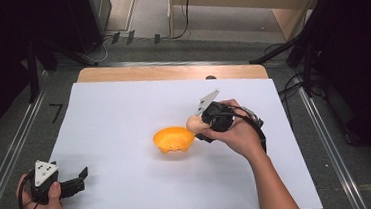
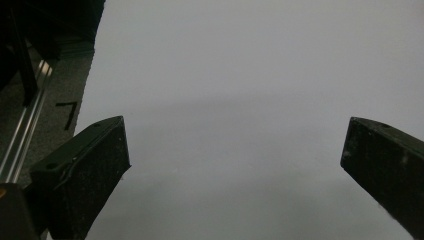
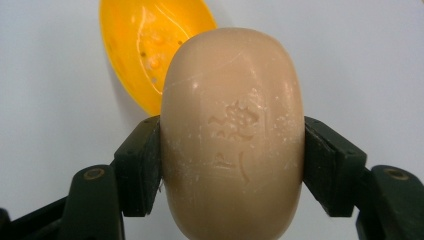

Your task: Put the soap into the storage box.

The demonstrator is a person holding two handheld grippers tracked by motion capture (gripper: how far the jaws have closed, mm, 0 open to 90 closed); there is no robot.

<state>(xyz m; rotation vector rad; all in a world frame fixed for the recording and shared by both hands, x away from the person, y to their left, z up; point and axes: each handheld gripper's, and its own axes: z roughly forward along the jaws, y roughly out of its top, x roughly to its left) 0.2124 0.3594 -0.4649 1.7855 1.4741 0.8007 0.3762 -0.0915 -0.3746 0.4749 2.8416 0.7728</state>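
Observation:
My right gripper (image 3: 232,160) is shut on a beige oval bar of soap (image 3: 232,130), its pads pressing both long sides. In the high view the soap (image 1: 194,123) hangs just right of the orange soap dish (image 1: 173,139), above its rim, with the right gripper (image 1: 198,126) pointing left toward it. The dish (image 3: 145,45) is a shallow orange bowl with small drain holes, seen behind the soap. My left gripper (image 1: 82,174) rests at the paper's near left corner. Its jaws stand wide apart over bare white paper (image 2: 235,150), with nothing between them.
A large white sheet (image 1: 124,114) covers the wooden table (image 1: 171,71). Metal rails (image 1: 7,158) run along both sides of the table. Black stands and cables sit on the floor beyond the far edge.

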